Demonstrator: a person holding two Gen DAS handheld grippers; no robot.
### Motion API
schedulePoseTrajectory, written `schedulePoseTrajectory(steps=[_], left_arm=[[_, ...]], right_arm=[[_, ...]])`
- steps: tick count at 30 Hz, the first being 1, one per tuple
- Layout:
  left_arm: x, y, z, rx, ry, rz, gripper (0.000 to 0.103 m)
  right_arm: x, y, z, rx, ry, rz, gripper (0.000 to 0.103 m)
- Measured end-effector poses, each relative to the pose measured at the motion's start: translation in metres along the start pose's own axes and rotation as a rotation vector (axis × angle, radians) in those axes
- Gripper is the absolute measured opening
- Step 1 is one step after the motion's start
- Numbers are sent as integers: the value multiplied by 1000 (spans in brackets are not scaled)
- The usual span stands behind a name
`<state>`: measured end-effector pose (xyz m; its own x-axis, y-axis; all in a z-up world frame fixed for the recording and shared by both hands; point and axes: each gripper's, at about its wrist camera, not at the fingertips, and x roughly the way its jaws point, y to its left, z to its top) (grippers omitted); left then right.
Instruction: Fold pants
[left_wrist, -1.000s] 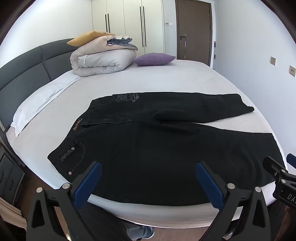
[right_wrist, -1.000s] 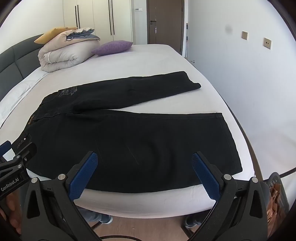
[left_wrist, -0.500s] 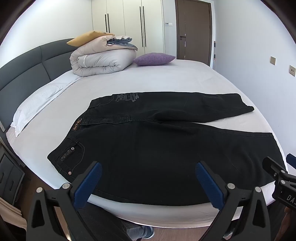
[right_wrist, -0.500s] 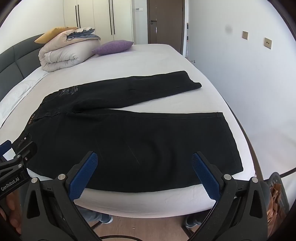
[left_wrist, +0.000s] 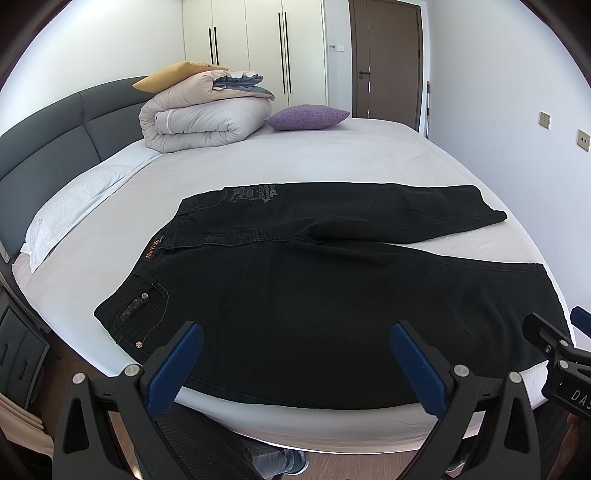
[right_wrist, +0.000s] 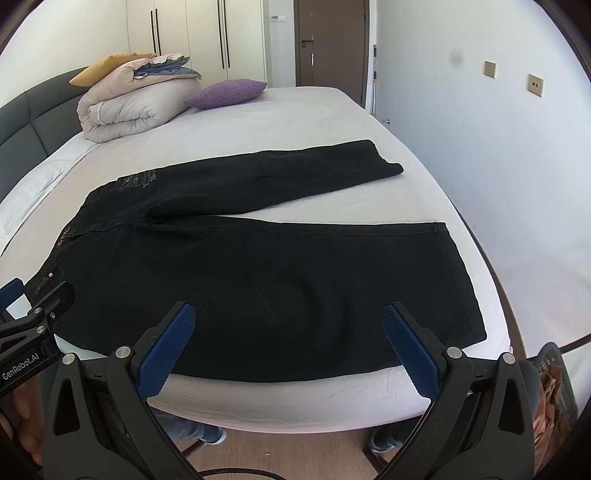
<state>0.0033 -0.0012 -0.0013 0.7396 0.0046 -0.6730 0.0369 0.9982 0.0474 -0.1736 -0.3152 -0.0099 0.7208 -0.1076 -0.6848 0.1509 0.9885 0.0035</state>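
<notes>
A pair of black denim pants lies spread flat on the white-sheeted bed, waistband toward the grey padded headboard on the left and both legs running to the right. The near leg lies along the bed's front edge, its long side just inside the mattress rim; its hem ends near the right edge of the bed. The far leg angles away, leaving a wedge of bare sheet between the two, and its cuff stops short of the right side.

The left gripper hangs in front of the bed's near edge, its blue-padded jaws spread wide with nothing between them, facing the hip and upper thigh. The right gripper hangs likewise off the front edge, jaws wide apart and empty, facing the near leg's lower half.

Beyond the pants a broad stretch of sheet reaches to a rolled beige duvet and a purple cushion at the far end.
</notes>
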Motion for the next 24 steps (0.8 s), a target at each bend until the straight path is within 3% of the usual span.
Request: schedulePoseTrajectory(steps=[24], left_arm=[[-1,0,0,0,1,0,103]], right_arm=[[0,3,-4,-1,4,2,103]])
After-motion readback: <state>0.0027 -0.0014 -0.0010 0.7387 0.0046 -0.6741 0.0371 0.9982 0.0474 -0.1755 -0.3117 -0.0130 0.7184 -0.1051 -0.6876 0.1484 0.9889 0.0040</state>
